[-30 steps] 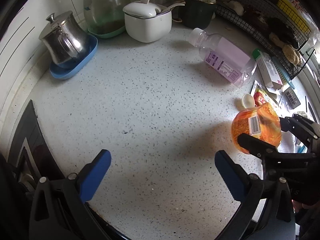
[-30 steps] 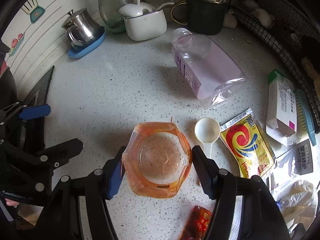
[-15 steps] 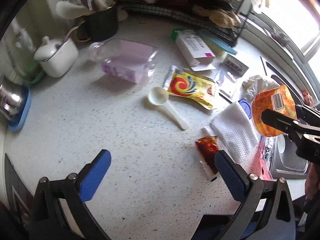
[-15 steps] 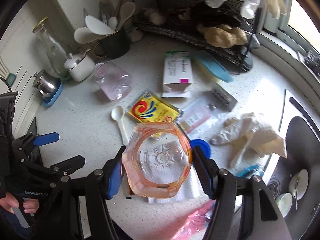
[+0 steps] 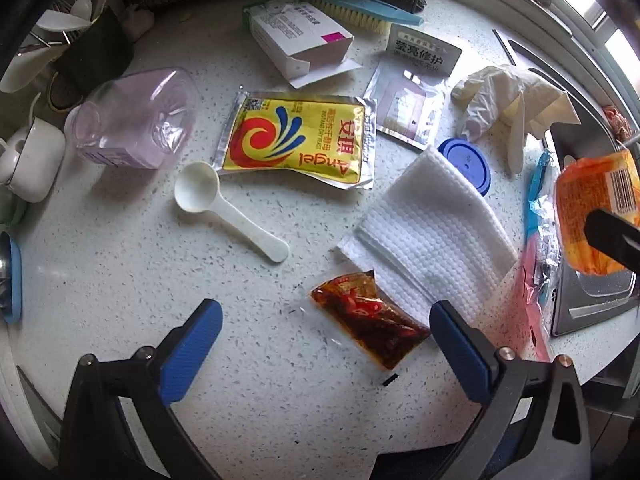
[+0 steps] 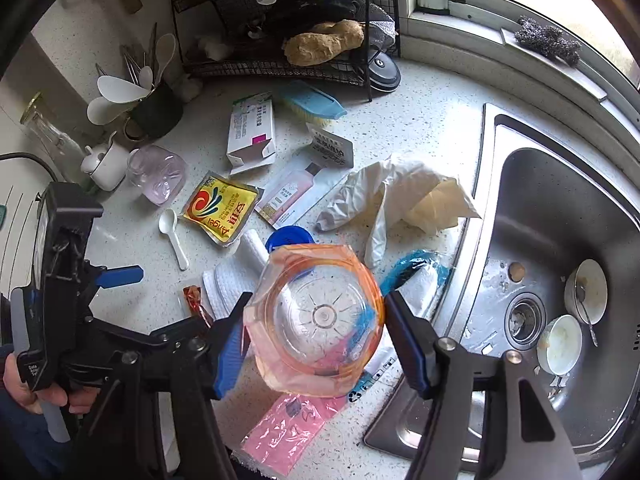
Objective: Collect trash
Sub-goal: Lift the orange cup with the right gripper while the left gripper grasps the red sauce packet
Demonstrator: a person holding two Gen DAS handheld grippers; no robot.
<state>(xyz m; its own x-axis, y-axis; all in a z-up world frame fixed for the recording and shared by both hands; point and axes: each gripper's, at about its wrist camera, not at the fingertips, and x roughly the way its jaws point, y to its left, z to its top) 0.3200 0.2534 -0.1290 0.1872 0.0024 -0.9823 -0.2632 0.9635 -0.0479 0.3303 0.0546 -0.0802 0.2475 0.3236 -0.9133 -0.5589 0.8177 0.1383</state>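
- The right gripper clamps an orange-labelled clear plastic bottle between its blue pads, holding it in the air above the tabletop beside the steel sink.
- Seen end-on from the right wrist, the bottle shows a faceted transparent base with a moulded star pattern; from the left wrist its orange label carries a barcode.
- The left gripper hangs with its jaws wide apart and nothing between them, above a red sauce sachet lying on the speckled tabletop.
- Litter spreads across the tabletop: a yellow Angel yeast packet, a white plastic scoop, a folded white cloth, a blue lid, a crumpled glove, an opened medicine box and a pale purple bottle on its side.
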